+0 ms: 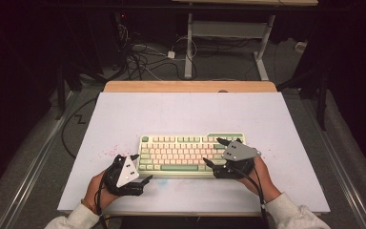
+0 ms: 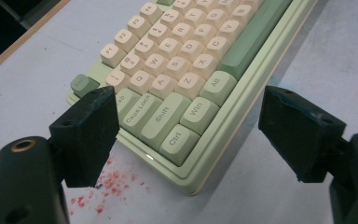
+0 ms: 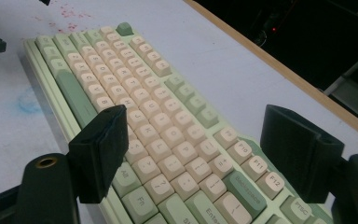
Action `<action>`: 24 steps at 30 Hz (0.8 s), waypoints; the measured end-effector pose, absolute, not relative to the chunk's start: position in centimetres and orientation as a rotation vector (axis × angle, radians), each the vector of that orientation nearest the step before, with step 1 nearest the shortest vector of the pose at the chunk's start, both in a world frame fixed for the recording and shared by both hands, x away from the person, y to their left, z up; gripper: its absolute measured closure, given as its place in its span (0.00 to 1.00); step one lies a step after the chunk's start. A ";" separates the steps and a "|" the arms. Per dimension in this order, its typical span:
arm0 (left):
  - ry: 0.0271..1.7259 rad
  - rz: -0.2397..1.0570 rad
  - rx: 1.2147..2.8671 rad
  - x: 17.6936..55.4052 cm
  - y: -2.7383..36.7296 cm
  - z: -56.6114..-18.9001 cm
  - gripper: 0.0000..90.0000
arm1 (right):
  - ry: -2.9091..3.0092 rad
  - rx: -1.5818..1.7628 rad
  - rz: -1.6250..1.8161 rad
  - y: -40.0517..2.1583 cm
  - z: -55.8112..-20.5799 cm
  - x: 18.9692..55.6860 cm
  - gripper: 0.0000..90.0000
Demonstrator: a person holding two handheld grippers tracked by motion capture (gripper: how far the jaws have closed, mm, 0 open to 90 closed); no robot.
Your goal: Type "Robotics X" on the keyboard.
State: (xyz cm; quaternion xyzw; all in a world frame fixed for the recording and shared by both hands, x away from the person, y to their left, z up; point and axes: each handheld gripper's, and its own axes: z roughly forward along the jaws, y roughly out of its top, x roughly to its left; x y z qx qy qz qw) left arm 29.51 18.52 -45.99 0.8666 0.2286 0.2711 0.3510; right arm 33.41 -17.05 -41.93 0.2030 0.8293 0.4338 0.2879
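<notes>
A pale green keyboard (image 1: 190, 153) with cream and green keys lies on the white table top, near the front middle. My left gripper (image 1: 140, 168) is open just off the keyboard's front left corner; in the left gripper view its jaws straddle that corner of the keyboard (image 2: 186, 88) with nothing between them. My right gripper (image 1: 214, 151) is open over the keyboard's right end, and in the right gripper view its jaws spread above the right-hand keys of the keyboard (image 3: 158, 135).
The white table top (image 1: 190, 114) has a wooden strip (image 1: 190, 86) along its far edge. Red speckles (image 2: 107, 186) stain the surface left of the keyboard, and a faint blue smudge (image 3: 28, 100) lies in front of it. Cables and desk legs (image 1: 188, 47) lie on the floor beyond.
</notes>
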 end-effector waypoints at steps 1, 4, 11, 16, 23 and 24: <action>0.595 0.702 2.243 29.5 18.5 -46.0 0.22 | 2.217 0.544 1.159 -17.2 -41.9 33.3 0.26; 0.597 0.701 2.235 29.5 18.5 -45.9 0.22 | 2.211 0.540 1.160 -17.8 -42.0 32.7 0.25; 0.628 0.675 2.221 29.7 18.1 -45.6 0.31 | 2.191 0.531 1.143 -19.3 -42.8 31.5 0.26; 0.643 0.654 2.219 29.9 17.9 -45.6 0.44 | 2.168 0.544 1.164 -20.6 -42.9 30.8 0.26; 0.623 0.624 2.256 30.1 18.0 -45.5 0.78 | 2.143 0.572 1.168 -22.2 -42.9 30.0 0.26; 0.628 0.612 2.259 30.1 18.0 -45.6 0.78 | 2.142 0.576 1.163 -22.4 -42.9 29.8 0.26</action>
